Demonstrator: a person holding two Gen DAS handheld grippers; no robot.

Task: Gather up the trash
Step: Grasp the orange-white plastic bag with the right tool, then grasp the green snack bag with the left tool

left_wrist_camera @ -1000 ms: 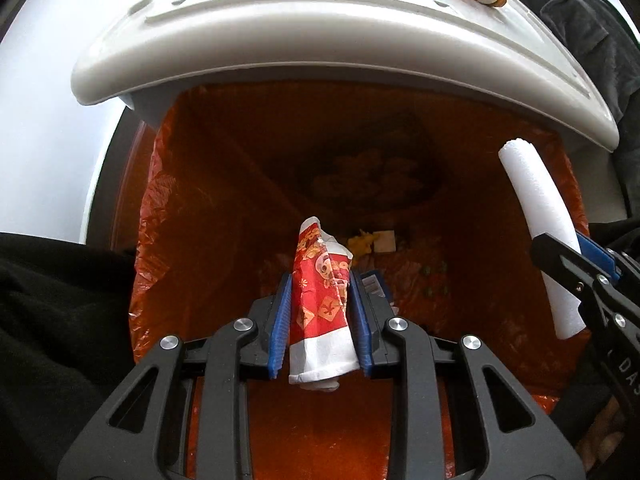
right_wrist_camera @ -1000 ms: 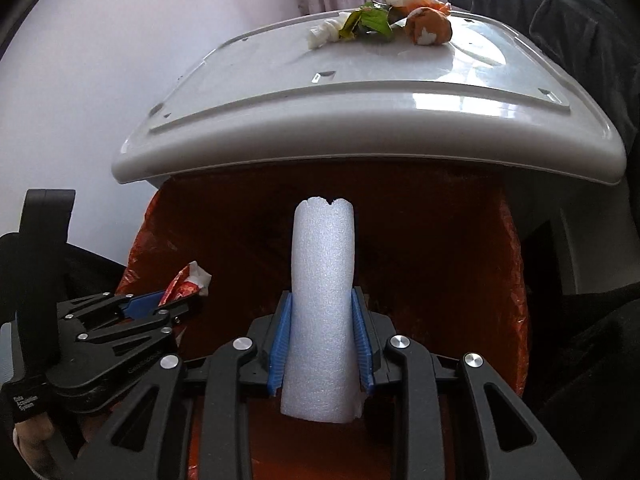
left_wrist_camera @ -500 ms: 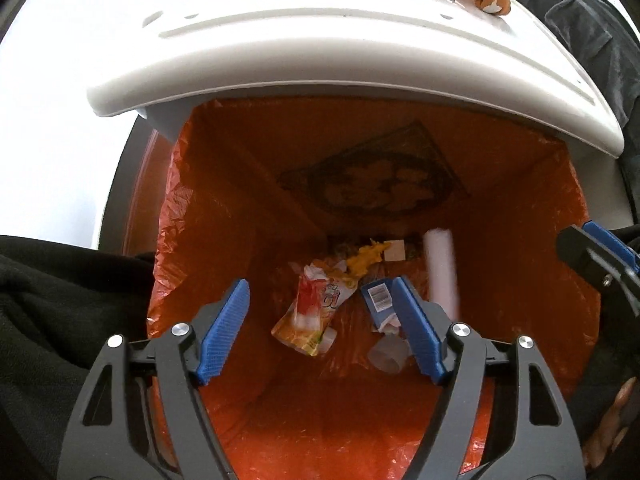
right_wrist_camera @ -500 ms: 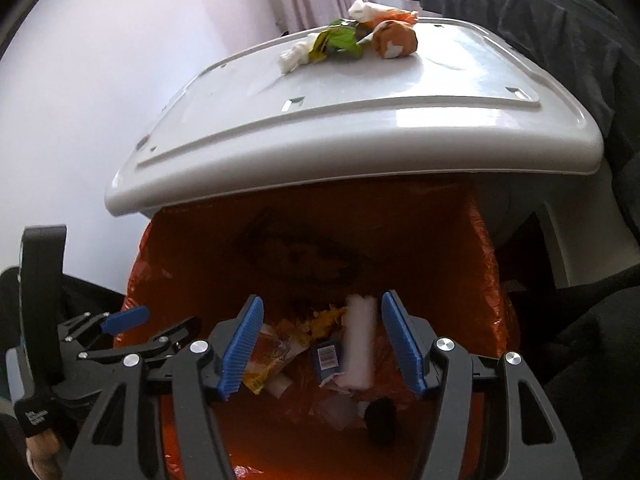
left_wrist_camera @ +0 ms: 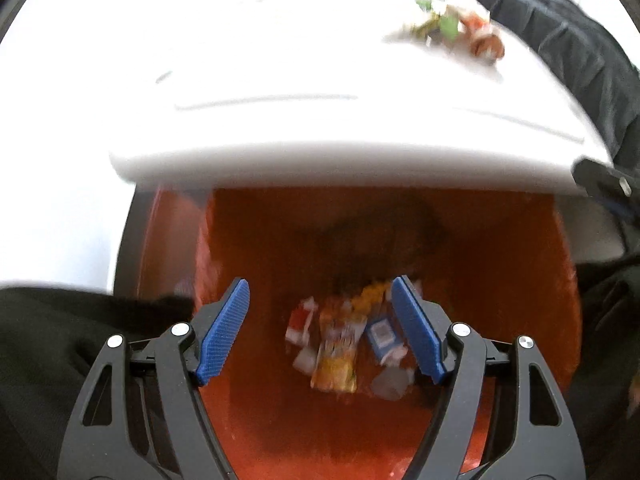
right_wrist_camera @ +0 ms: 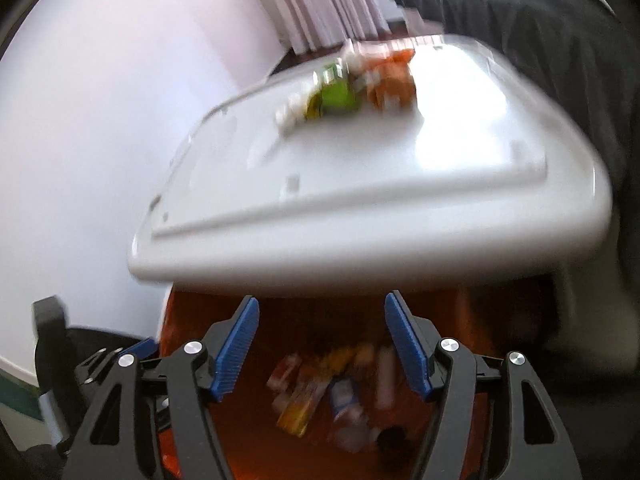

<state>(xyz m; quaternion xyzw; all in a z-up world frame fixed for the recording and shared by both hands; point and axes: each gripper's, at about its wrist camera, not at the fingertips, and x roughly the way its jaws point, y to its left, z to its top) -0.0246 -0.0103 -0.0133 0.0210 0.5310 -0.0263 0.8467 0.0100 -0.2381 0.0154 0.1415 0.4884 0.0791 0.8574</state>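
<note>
Both tools hung over the mouth of the orange-lined trash bin (left_wrist_camera: 248, 420), and both were empty. The left gripper (left_wrist_camera: 320, 330) had its blue ribbed fingers (left_wrist_camera: 222, 330) spread wide with nothing between them; the right gripper (right_wrist_camera: 322, 346) was splayed the same way.

Down at the bottom of the liner lay the collected trash: a yellow-and-orange snack wrapper (left_wrist_camera: 336, 356), a red-and-white crumpled packet (left_wrist_camera: 300, 322), a small blue-and-white carton (left_wrist_camera: 382, 336) and, in the right view, a pale foam cylinder (right_wrist_camera: 386, 376) lying among them.

More trash sat on the raised glossy white plastic lid (right_wrist_camera: 440, 168): a blurred little heap of green, white and orange scraps (right_wrist_camera: 348, 88), far up near the back edge.

The risks, as I judged them: that lid looked smooth and hard, and tilted, so a clumsy reach could send light scraps sliding off the far side, not into the bin. Knocking the lid could also swing it down over the opening. The scraps looked thin and crinkly, easy to pinch only in part, so a piece might tear free or drop. Both views were smeared, so fine detail on that heap could not be read. The liner looked like thin film, wrinkled against the walls; a finger dragged along it could snag or pull it inward.
</note>
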